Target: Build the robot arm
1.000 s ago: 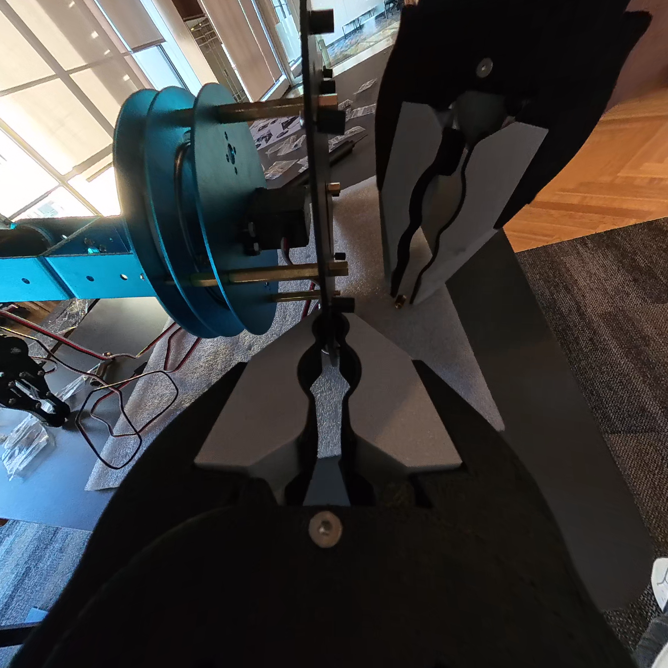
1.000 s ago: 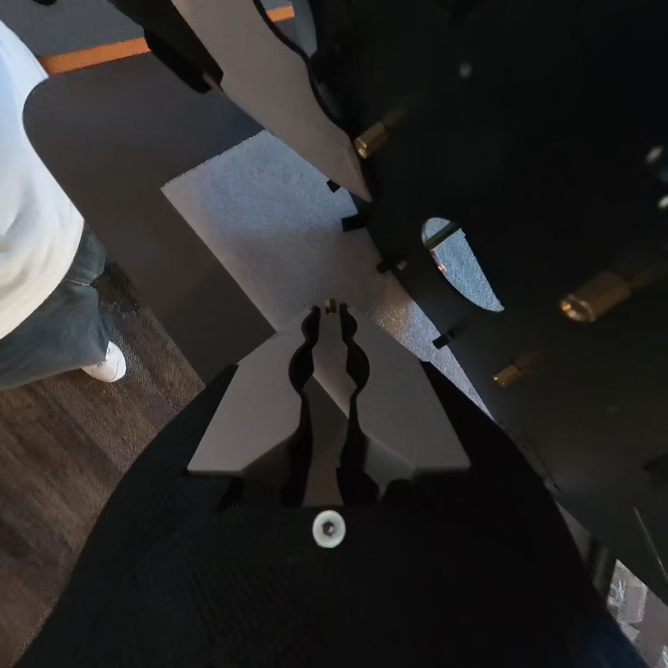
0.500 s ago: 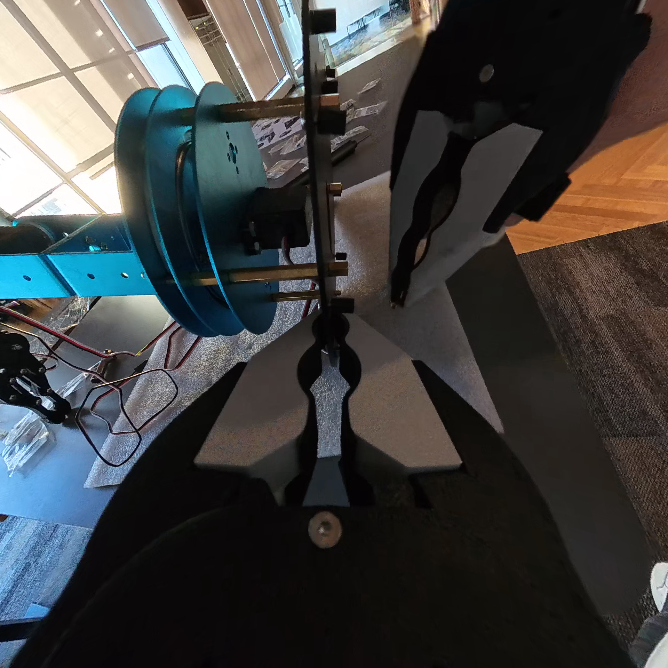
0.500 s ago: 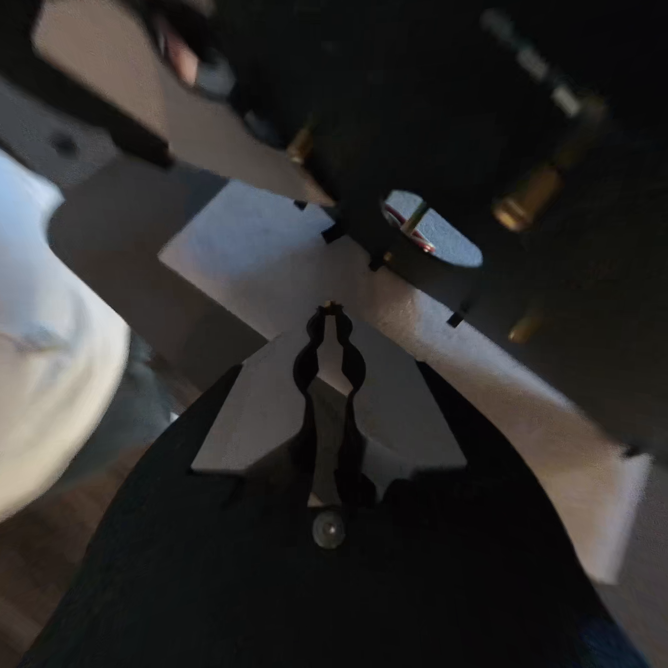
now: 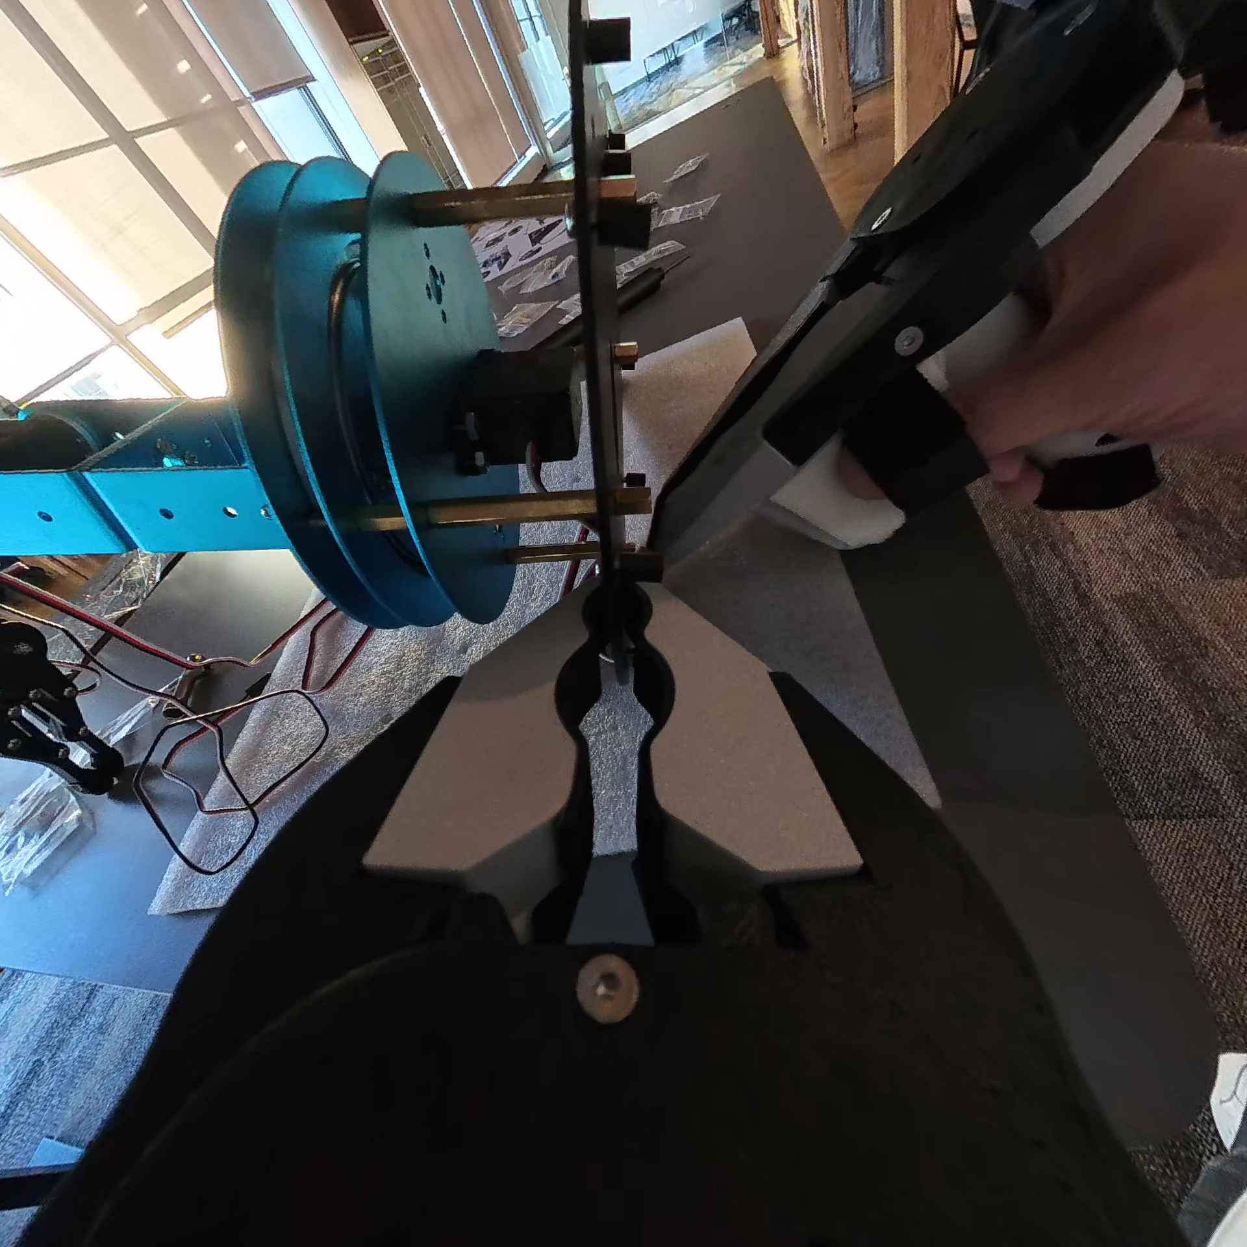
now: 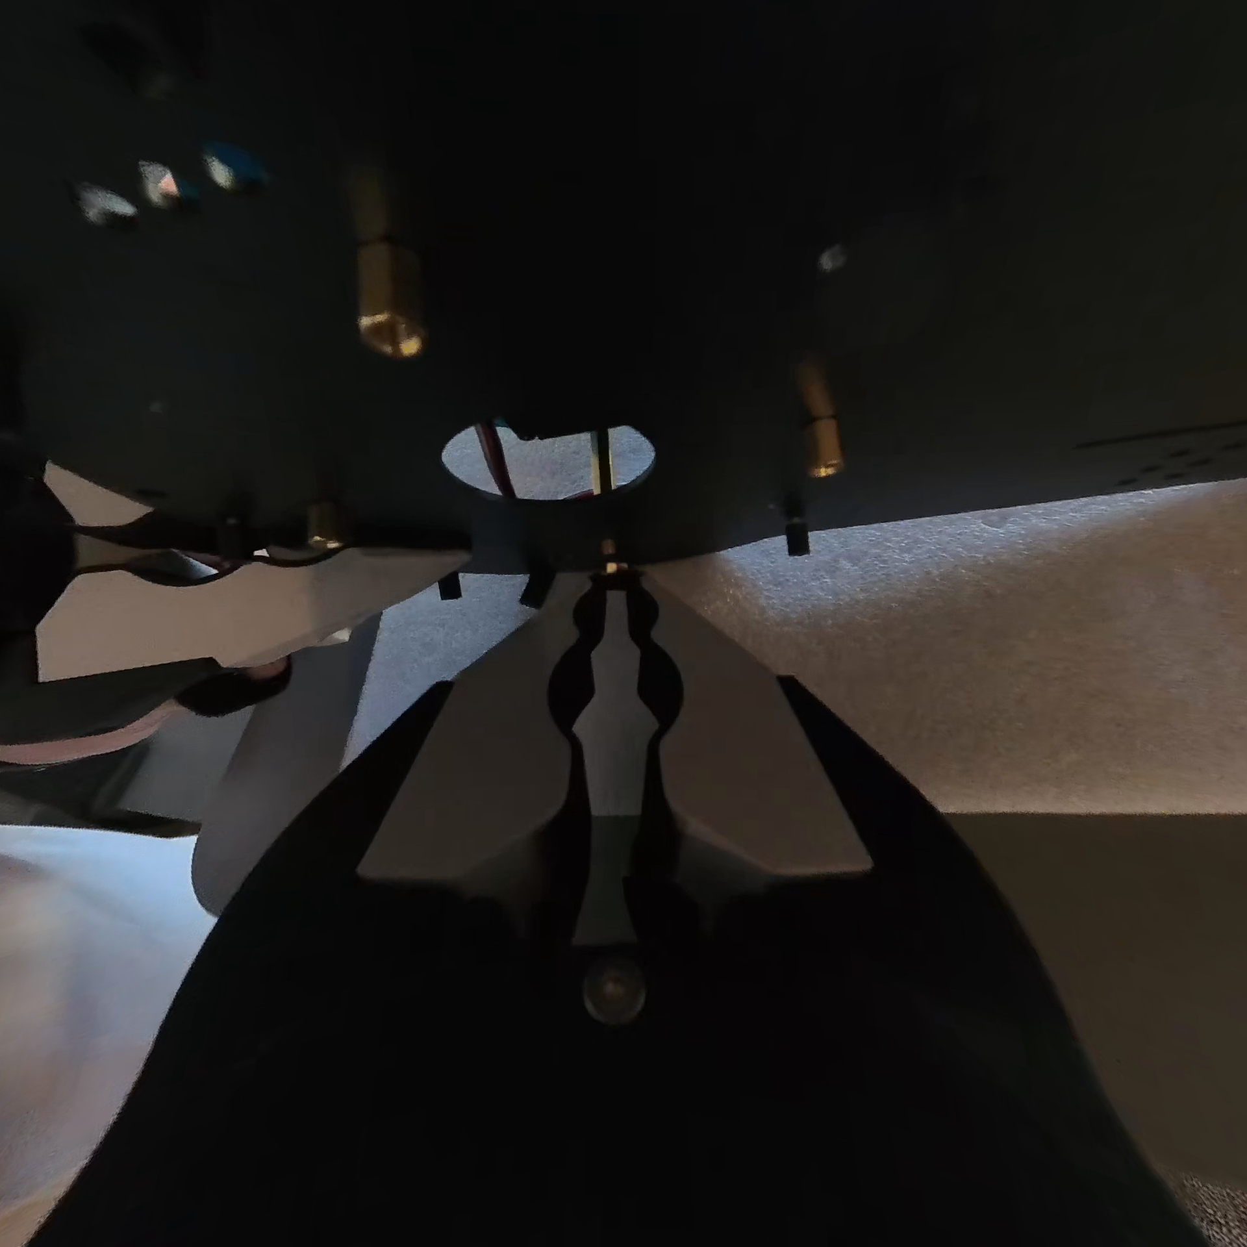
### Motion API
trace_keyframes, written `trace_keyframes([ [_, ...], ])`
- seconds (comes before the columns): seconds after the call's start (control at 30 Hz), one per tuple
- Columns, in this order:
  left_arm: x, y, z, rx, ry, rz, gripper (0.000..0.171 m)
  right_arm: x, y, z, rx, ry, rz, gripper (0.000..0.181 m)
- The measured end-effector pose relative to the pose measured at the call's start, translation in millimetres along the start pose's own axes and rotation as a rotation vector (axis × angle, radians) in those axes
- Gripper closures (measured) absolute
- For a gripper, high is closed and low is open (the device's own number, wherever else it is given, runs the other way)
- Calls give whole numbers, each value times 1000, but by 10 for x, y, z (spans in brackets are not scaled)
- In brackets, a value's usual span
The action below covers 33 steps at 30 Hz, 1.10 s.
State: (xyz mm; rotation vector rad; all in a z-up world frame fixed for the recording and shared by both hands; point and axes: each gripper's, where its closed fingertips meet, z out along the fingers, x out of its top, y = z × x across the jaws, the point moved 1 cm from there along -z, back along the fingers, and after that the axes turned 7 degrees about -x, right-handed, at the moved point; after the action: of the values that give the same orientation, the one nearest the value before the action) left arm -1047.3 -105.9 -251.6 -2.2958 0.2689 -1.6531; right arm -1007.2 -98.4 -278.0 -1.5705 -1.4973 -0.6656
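Teal discs (image 5: 378, 378), black plate (image 5: 597, 337), brass standoffs (image 6: 388, 297), grey foam mat (image 5: 762, 607), red-black wires (image 5: 223, 776)

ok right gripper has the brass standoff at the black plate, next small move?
Probably twist the right gripper to thread the small brass standoff in: its tip sits against the black plate, whose edge the left gripper clamps.

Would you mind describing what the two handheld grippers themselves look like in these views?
Both match: the left gripper and right gripper each have a rounded matte black body with one silver screw at the centre. Two flat, pale grey fingers taper to a point, with wavy black inner edges. A white handle shows on the right gripper.
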Motion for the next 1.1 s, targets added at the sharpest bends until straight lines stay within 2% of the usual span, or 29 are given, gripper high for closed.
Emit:
trace_keyframes([
  [0.43, -1, 0, 2, -1, -2, -3, 171, 41, -10, -19, 1, 22, -63, 177],
  [0.67, -1, -1, 1, -1, -1, -2, 171, 74, -7, -48, -43, 24, -166, 177],
  [1.1, -2, -1, 1, -3, 5, -5, 171, 62, -3, -47, -7, 67, -96, 177],
])
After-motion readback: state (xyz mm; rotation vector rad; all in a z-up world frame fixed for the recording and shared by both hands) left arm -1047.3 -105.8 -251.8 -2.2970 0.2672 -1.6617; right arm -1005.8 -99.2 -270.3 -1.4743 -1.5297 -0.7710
